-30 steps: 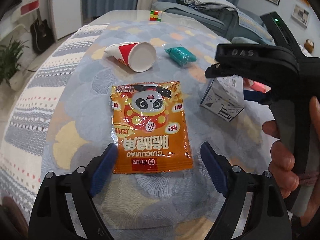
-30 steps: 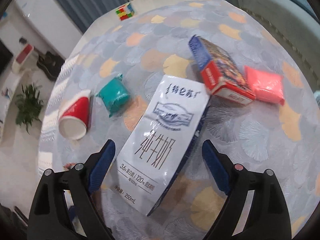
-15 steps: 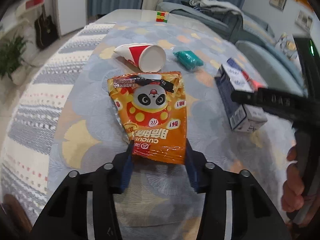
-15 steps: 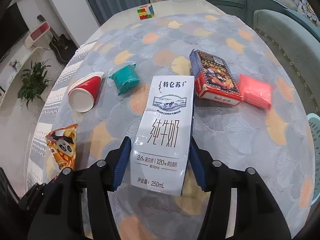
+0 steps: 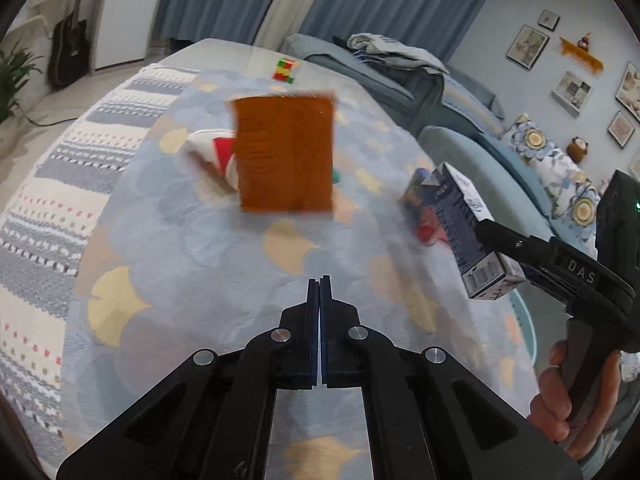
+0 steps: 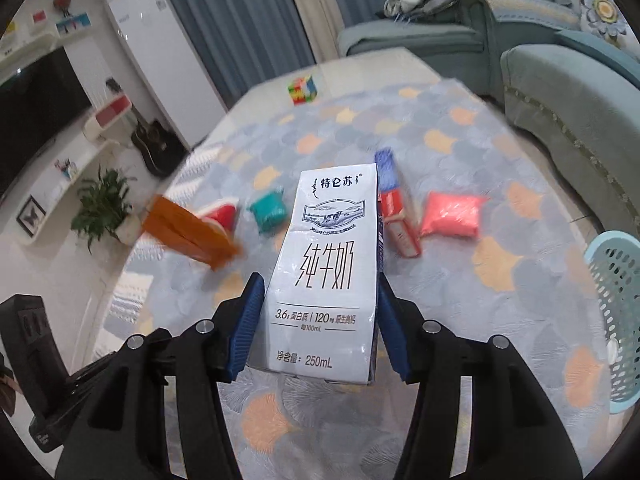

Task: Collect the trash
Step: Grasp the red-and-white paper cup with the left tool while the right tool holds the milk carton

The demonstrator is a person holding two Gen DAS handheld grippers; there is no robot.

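My left gripper [image 5: 319, 284] is shut on the orange snack bag [image 5: 285, 154], which stands up, blurred, lifted above the table; it also shows in the right wrist view [image 6: 188, 232]. My right gripper [image 6: 320, 320] is shut on the white milk carton [image 6: 326, 272] and holds it above the table; the carton shows in the left wrist view [image 5: 466, 228]. On the table lie a red and white paper cup [image 6: 222, 216], a teal wad [image 6: 269, 210], a red and blue box [image 6: 396, 208] and a pink packet [image 6: 452, 216].
A light blue perforated basket [image 6: 618, 312] stands off the table's right edge. A colour cube [image 6: 303, 89] sits at the far end of the table. A teal sofa [image 6: 568, 92] lies to the right, a plant [image 6: 104, 204] on the floor to the left.
My left gripper closed fully on the snack bag and lifted it off the table. My right gripper closed on the milk carton and raised it.
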